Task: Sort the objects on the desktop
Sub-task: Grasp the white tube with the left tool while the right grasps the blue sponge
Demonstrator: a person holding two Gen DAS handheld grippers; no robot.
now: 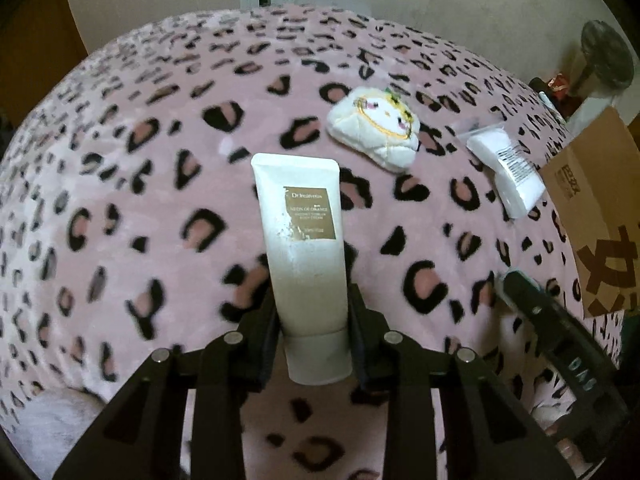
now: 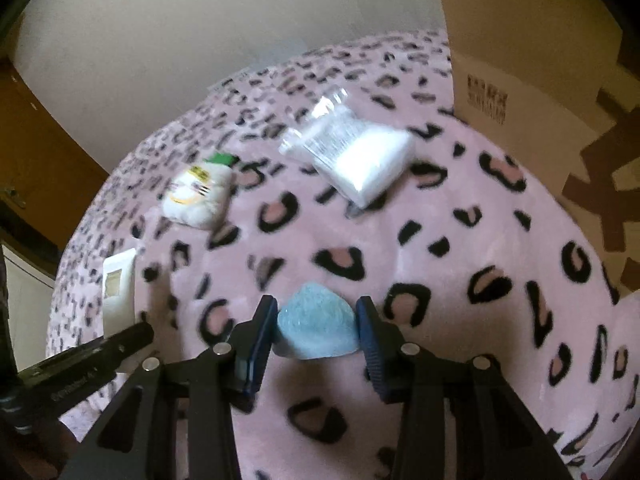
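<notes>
Left tool (image 1: 314,316): clamped on a white cream tube (image 1: 302,240), gripped low on the body just above the cap, long axis running straight out ahead of the fingers, crimped end farthest from the hand. Tube appears lifted clear of the leopard-print blanket (image 1: 140,184).

Right tool (image 2: 316,328): pads pressed on either side of a pale blue sponge-like lump (image 2: 316,330); exact identity not determinable.

Remaining items: a white plush toy (image 1: 374,128) and a clear bag of white pads (image 1: 506,168), both toward the blanket's far right area, near the cardboard box (image 1: 600,216) at the right edge. Judgement: the box is the likely destination; the right hand sits nearer it. Open blanket lies between both tools and the box; nothing obstructs.
</notes>
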